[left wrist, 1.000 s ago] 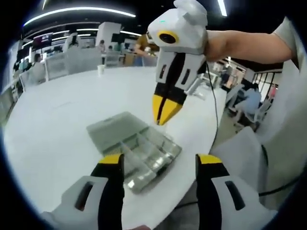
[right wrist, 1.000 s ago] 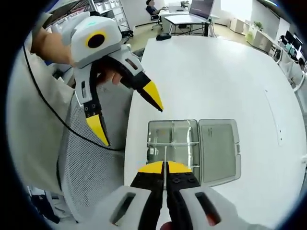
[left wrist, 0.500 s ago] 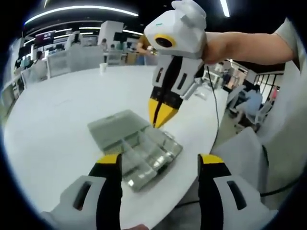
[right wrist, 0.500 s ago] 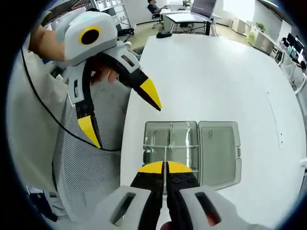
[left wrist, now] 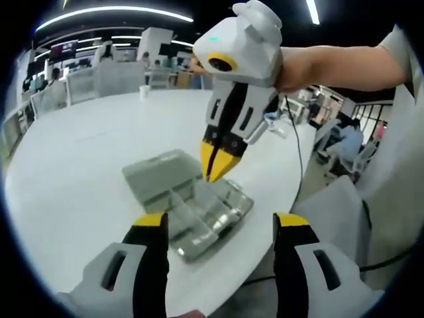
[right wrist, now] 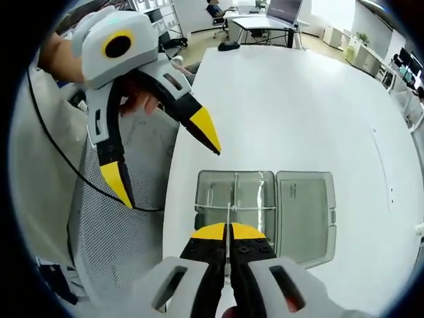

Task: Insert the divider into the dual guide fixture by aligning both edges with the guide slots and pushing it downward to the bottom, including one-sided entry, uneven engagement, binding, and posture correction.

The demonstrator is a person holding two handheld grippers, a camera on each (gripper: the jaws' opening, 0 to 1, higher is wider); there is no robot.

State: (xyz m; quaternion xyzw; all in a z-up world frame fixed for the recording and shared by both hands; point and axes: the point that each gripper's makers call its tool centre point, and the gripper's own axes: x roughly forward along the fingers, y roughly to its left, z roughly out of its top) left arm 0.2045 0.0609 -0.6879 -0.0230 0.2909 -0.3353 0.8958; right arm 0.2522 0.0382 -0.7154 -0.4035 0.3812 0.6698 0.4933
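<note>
Pinching a thin clear plastic divider, the right gripper hangs just above the clear compartmented plastic box on the round white table; the left gripper gapes beside the box.

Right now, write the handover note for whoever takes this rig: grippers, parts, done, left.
Right gripper: shut on the thin clear divider, held edge-on above the open clear box on the white table.
Left gripper: open, empty, hovering at the table's near edge beside the box.
Box: lid laid flat open, compartment side under the divider.
Done: divider picked up and brought over the box.
Left: line up both edges with the guide slots, push down to the bottom, correct any tilt or binding. Whether an edge has entered a slot cannot be told.
</note>
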